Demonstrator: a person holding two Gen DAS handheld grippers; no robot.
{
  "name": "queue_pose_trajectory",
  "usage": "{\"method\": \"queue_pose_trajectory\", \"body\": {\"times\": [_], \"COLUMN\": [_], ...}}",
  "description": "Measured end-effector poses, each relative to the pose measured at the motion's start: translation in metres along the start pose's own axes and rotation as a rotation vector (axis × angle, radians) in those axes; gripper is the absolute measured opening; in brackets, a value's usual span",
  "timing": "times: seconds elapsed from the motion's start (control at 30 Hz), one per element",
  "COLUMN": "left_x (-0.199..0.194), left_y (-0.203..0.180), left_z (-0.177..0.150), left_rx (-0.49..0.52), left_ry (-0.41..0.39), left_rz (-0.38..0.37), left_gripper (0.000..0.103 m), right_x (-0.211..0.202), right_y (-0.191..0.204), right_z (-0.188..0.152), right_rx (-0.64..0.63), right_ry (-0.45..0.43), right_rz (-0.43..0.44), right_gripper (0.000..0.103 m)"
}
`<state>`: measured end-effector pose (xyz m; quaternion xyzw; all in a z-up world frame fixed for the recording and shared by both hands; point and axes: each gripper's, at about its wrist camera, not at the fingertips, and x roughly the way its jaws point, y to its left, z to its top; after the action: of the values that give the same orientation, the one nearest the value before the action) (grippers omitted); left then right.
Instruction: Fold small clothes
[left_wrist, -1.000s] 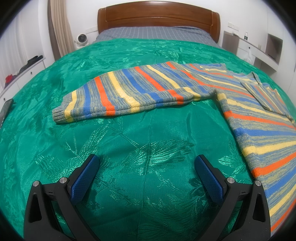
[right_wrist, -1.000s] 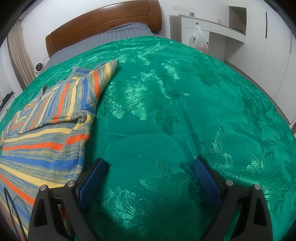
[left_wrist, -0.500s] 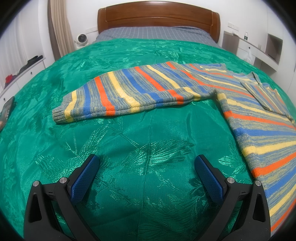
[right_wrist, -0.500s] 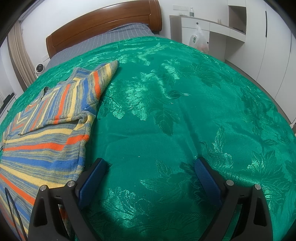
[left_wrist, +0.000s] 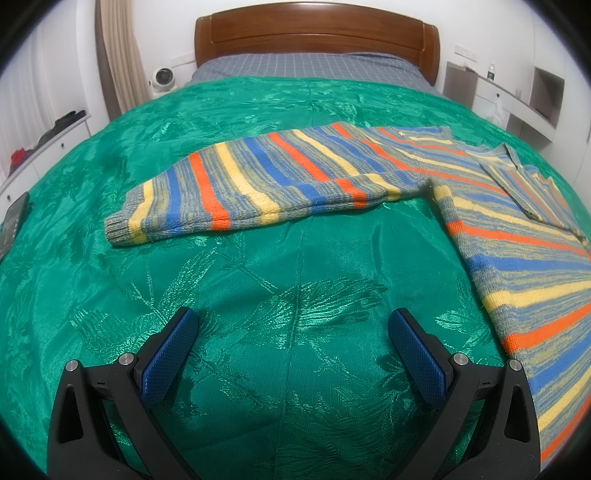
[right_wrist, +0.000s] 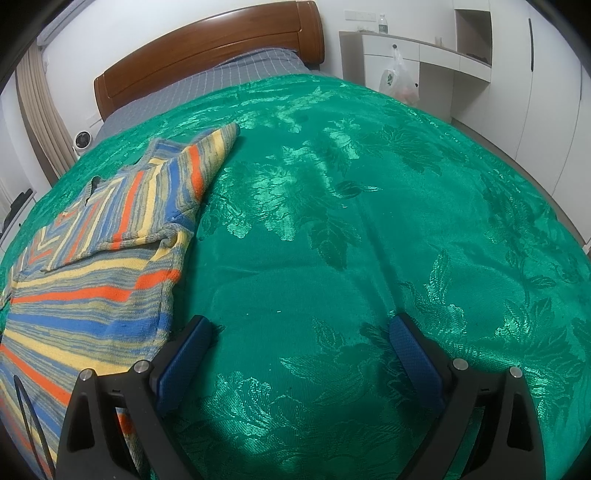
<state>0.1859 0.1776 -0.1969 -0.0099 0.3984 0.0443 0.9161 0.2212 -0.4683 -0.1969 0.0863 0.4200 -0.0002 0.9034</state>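
Sweater (left_wrist: 280, 184) lay flat on green bedspread (left_wrist: 295, 280), sleeve out at 10 o'clock; soft, limp knit, probably best pinched at cuff (left_wrist: 118, 229); left gripper (left_wrist: 293, 325) and right gripper (right_wrist: 301, 328) both gaped wide, empty.

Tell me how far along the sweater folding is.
Done: one sleeve is folded across the striped sweater. In hand: nothing; left gripper and right gripper sit open over the green bedspread. Left: the other sleeve, lying stretched out, then the body.
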Motion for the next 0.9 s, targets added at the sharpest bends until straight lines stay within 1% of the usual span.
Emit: {"method": "queue_pose_trajectory", "body": {"times": [0.5,0.7,0.8,0.83,0.9], "left_x": [0.0,0.001,0.005,0.005,0.004], "left_y": [0.001,0.001,0.003,0.005,0.006], "left_z": [0.001,0.002,0.007,0.007,0.007], "left_rx": [-0.003,0.002,0.005,-0.006,-0.01], "left_ry": [0.001,0.007,0.03,0.036,0.042], "left_rz": [-0.003,0.0,-0.016,-0.026,-0.036], "left_gripper": [0.103,0.103,0.103,0.103,0.103], "right_x": [0.0,-0.001,-0.012,-0.02,-0.043], "right_y": [0.0,-0.001,-0.002,-0.004,-0.008], "right_z": [0.0,0.003,0.009,0.01,0.009], "right_rx": [-0.002,-0.006,-0.008,-0.004,0.004], "right_ry": [-0.004,0.013,0.031,0.024,-0.017], "right_rz": [0.02,0.034,0.054,0.058,0.078], "right_gripper": [0.099,0.099,0.099,0.099,0.099]}}
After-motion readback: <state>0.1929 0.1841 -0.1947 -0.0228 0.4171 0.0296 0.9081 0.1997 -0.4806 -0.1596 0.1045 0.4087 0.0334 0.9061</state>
